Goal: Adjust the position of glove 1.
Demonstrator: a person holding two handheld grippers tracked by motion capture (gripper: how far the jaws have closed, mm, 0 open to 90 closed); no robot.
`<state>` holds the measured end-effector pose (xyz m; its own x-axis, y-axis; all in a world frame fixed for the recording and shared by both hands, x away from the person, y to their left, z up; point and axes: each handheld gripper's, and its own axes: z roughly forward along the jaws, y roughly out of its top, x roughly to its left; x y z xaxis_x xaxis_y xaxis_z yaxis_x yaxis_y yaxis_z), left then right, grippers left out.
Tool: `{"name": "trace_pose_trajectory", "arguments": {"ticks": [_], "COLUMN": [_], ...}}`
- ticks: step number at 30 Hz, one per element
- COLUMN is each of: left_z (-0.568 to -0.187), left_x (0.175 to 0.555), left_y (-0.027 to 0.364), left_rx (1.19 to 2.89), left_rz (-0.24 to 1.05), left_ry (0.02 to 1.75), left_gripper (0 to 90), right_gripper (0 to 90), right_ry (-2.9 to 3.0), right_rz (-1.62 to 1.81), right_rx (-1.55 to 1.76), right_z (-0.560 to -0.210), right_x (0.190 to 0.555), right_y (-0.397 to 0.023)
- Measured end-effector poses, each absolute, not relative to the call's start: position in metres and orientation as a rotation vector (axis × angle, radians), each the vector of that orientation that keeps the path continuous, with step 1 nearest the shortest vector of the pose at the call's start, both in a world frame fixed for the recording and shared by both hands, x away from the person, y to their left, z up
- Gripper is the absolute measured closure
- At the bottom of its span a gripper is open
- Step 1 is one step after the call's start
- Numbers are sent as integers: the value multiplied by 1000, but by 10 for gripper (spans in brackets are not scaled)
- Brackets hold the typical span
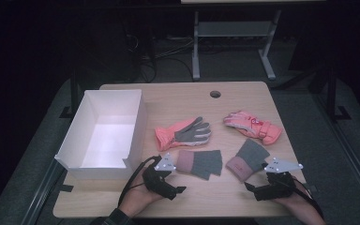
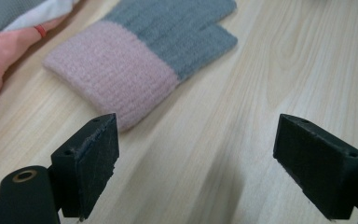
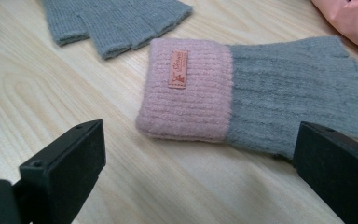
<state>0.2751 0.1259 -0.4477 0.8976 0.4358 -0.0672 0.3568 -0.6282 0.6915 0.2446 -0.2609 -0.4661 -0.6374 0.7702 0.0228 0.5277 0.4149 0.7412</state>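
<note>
On a light wooden table (image 1: 243, 197), seen from above, four gloves lie in two pairs beside a white open box (image 1: 138, 129) at the left. Nearest the person are two knitted grey mittens with pink cuffs. The left knitted glove (image 1: 199, 162) lies flat just beside the left gripper (image 1: 180, 187), cuff towards it. The right knitted glove (image 1: 247, 161) lies tilted just ahead of the right gripper (image 1: 249, 186), its cuff also nearest the tool. Farther back are a coral glove with a grey palm (image 1: 183, 132) and a pink ski glove (image 1: 253, 126), well apart from both grippers.

Both grippers rest low over the table with jaws spread wide and nothing between them. In the left gripper view, bare wood lies between the two black jaws; the left knitted glove's (image 2: 130, 65) cuff sits close to the left-hand jaw, and whether it touches cannot be told. Its fingertips are cut off at the top edge. In the right gripper view, the right knitted glove (image 3: 242, 100) shows a small orange label too blurred to read; its far end runs out of frame at the right, and one corner is hidden behind the right-hand jaw. The room beyond the table is dark and hard to make out.
</note>
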Motion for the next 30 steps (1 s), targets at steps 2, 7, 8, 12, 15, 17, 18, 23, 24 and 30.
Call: {"name": "trace_pose_trajectory", "arguments": {"ticks": [2,7,8,12,15,17,18,23,24,30], "left_z": [-447,-446,-445,-441,-434,-433,-432,-430,-429,-425], "left_x": [275,277,279,280,284,286,288,298,301,309], "left_y": [126,126,125,126,127,127,126,119,117,112], "left_rx": [2309,2306,2300,2265,2260,2257,2251,2268,2287,2275], "left_rz": [140,127,121,124,125,119,109,57,40,51], "left_ry": [565,579,578,594,607,621,631,625,620,630], "left_gripper": [137,151,169,246,408,513,567,812,854,896], "right_gripper": [23,22,23,23,22,22,23,23,23,23], "right_ry": [2356,2350,2351,2344,2362,2366,2370,2363,2365,2366], "right_rz": [1055,1064,1065,1077,1076,1077,1077,1081,1075,1076], "right_rx": [1123,1132,1133,1146,1125,1127,1128,1131,1141,1118], "right_z": [-466,-466,-466,-465,-465,-465,-466,-465,-466,-466], "right_x": [245,245,245,246,244,244,243,244,244,244], "right_y": [-261,-263,-264,-263,-261,-260,-260,-262,-262,-262]}}
